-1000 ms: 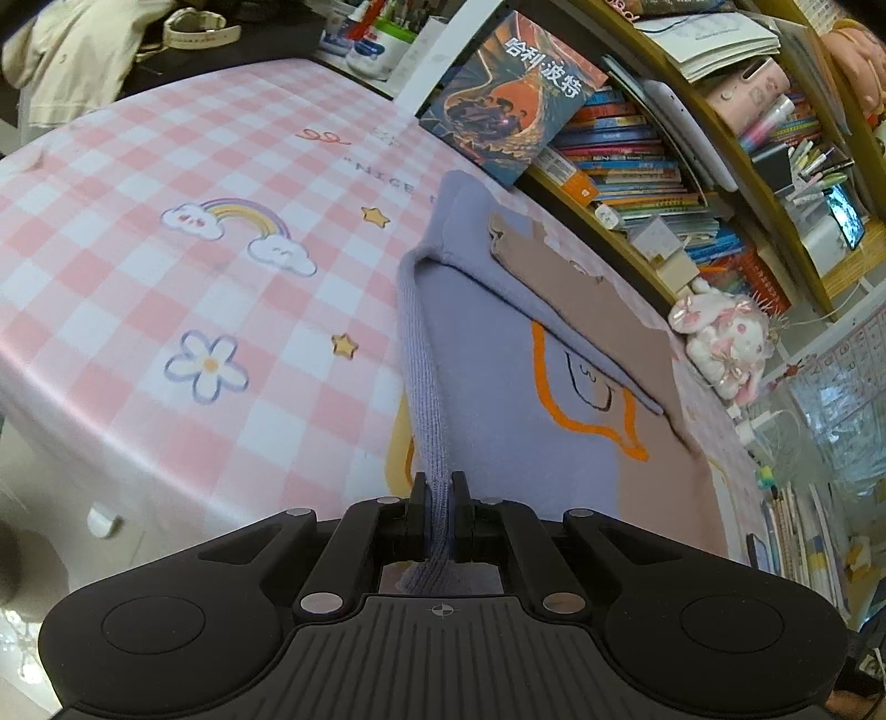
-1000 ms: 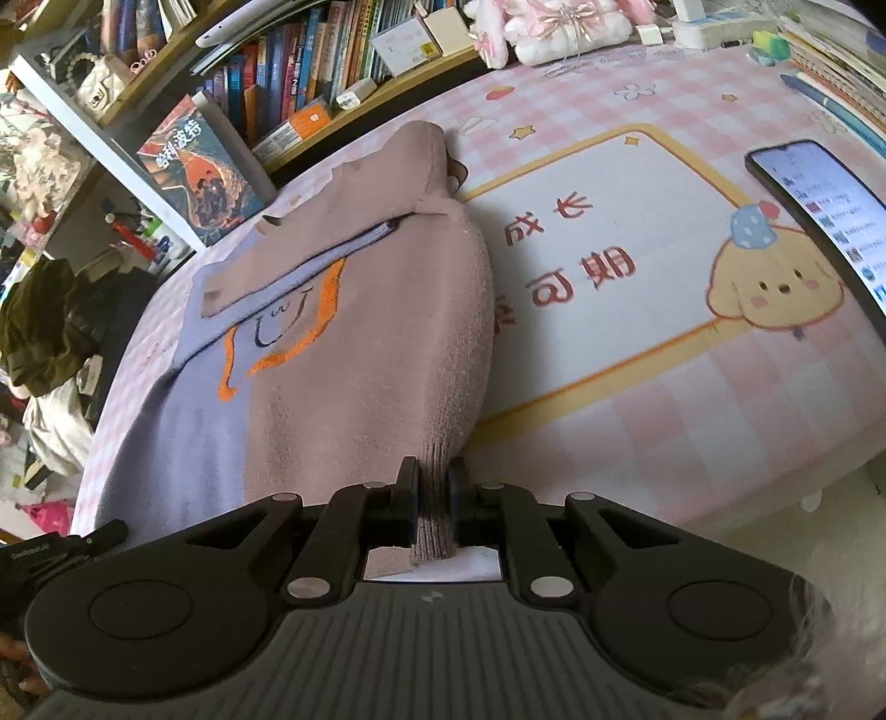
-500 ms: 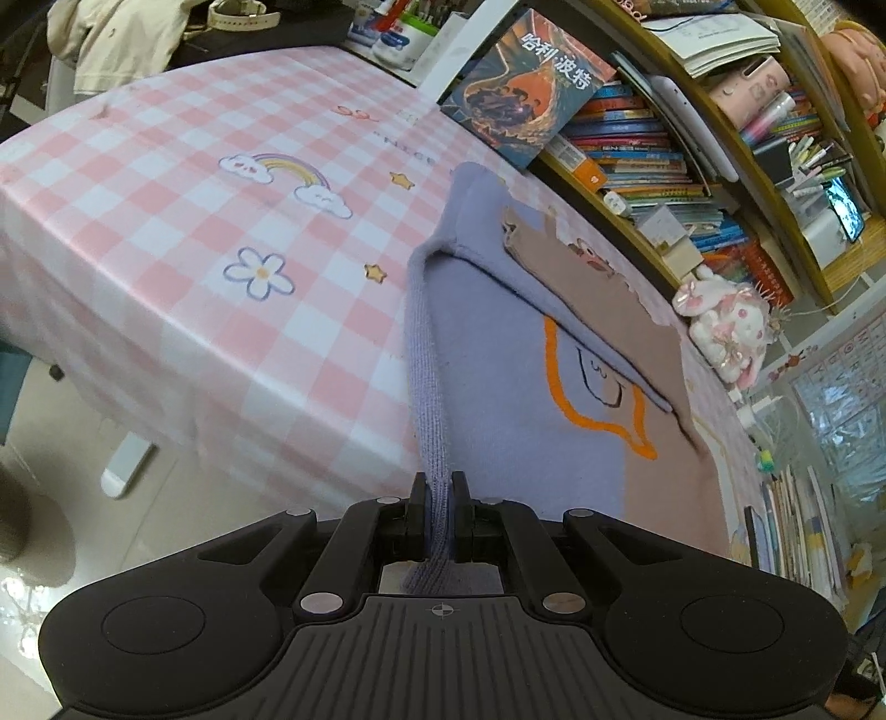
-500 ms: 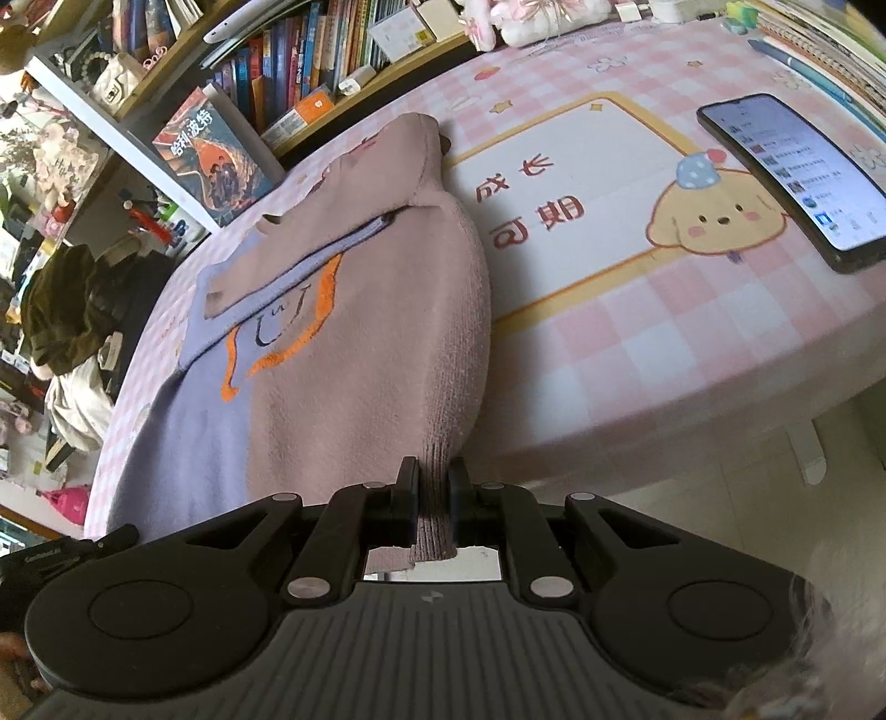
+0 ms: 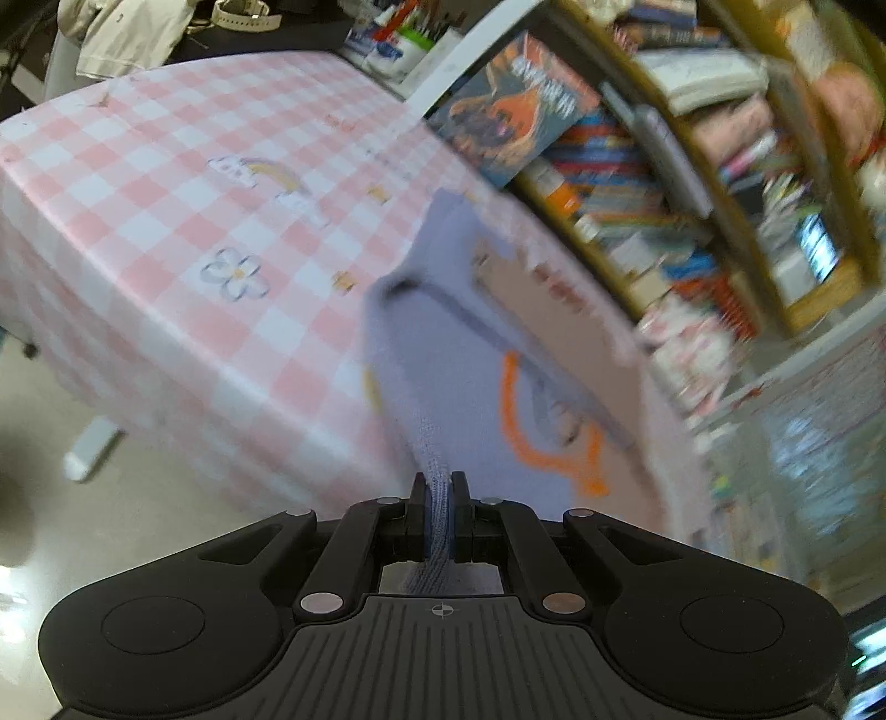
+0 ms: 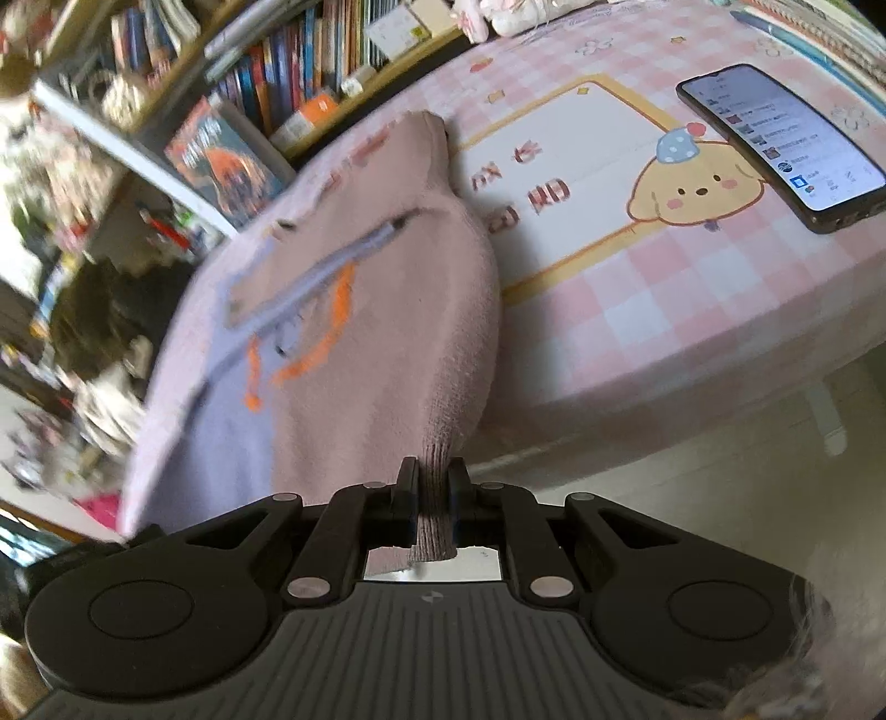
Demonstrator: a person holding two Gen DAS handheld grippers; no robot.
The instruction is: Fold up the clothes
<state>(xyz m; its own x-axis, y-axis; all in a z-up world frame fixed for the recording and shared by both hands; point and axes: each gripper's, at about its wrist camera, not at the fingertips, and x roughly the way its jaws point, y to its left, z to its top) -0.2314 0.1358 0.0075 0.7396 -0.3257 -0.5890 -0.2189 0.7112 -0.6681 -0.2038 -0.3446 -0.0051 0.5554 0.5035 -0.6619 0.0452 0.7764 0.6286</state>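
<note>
A knit sweater [image 5: 443, 360], half lilac and half dusty pink with an orange outline drawing, lies on the pink checked table and stretches off its front edge toward me. My left gripper [image 5: 440, 482] is shut on the lilac ribbed hem. In the right wrist view the sweater [image 6: 387, 332] shows its pink side, and my right gripper [image 6: 432, 471] is shut on the pink ribbed hem. Both hems are lifted and pulled taut past the table edge. Sleeves lie folded across the sweater's upper part.
The pink checked table [image 5: 166, 221] carries a smartphone [image 6: 781, 144] near its right edge. A bookshelf [image 5: 637, 166] packed with books stands behind the table. Floor and a white table leg [image 5: 91, 448] show below the edge. A plush toy [image 6: 515, 11] sits at the back.
Both grippers have pulled back and up from the table, dragging the sweater's hem past the front edge. More floor shows under both views, and the picture is blurred from motion.
</note>
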